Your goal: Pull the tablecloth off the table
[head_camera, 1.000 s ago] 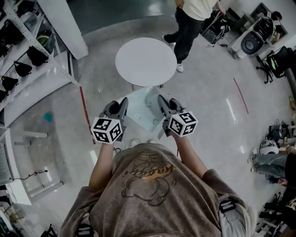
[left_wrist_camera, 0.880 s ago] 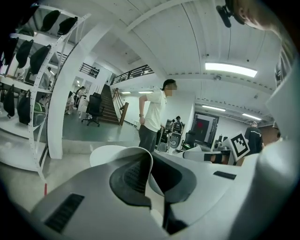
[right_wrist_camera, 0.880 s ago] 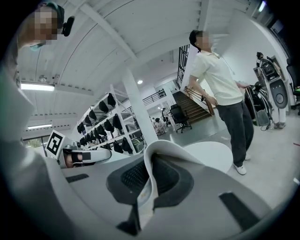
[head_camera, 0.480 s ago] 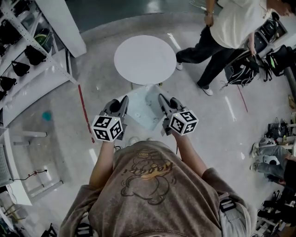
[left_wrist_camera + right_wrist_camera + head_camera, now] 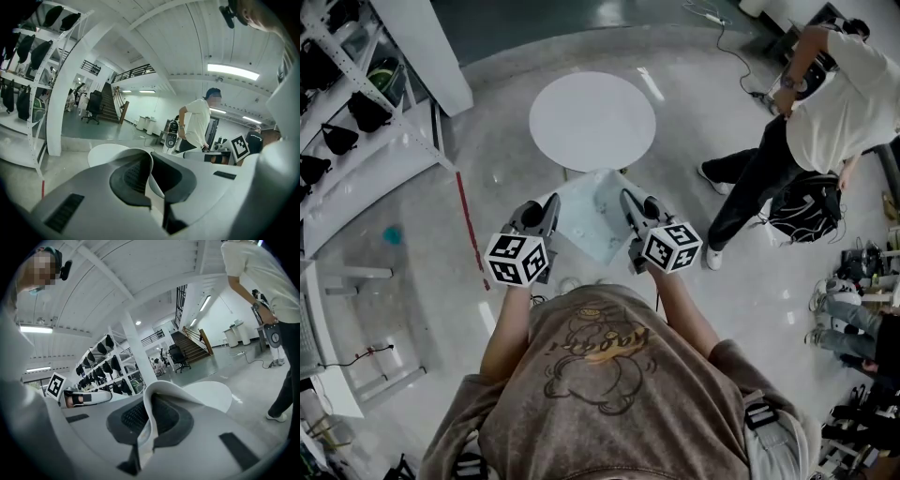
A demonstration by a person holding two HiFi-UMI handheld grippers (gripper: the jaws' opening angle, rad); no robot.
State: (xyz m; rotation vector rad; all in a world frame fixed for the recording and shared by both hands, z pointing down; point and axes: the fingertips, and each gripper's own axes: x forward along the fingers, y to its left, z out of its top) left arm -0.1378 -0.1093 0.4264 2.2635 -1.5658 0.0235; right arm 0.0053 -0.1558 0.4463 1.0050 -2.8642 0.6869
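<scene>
A pale tablecloth (image 5: 586, 223) hangs stretched between my two grippers, clear of the round white table (image 5: 592, 122), whose top is bare. My left gripper (image 5: 550, 210) is shut on the cloth's left edge, and my right gripper (image 5: 628, 202) is shut on its right edge. In the left gripper view a fold of the tablecloth (image 5: 151, 174) is pinched between the dark pads of the left gripper (image 5: 154, 190), with the table (image 5: 105, 152) beyond it. In the right gripper view the tablecloth (image 5: 149, 420) curls up out of the right gripper (image 5: 146, 432).
A person (image 5: 811, 131) in a white top and dark trousers stands bent over at the right, near bags (image 5: 806, 211) on the floor. White shelving (image 5: 356, 112) with dark bags lines the left. A red tape line (image 5: 469, 220) runs along the floor.
Both grippers have kept still with the cloth. The bystander has walked from behind the table to the right side of the room.
</scene>
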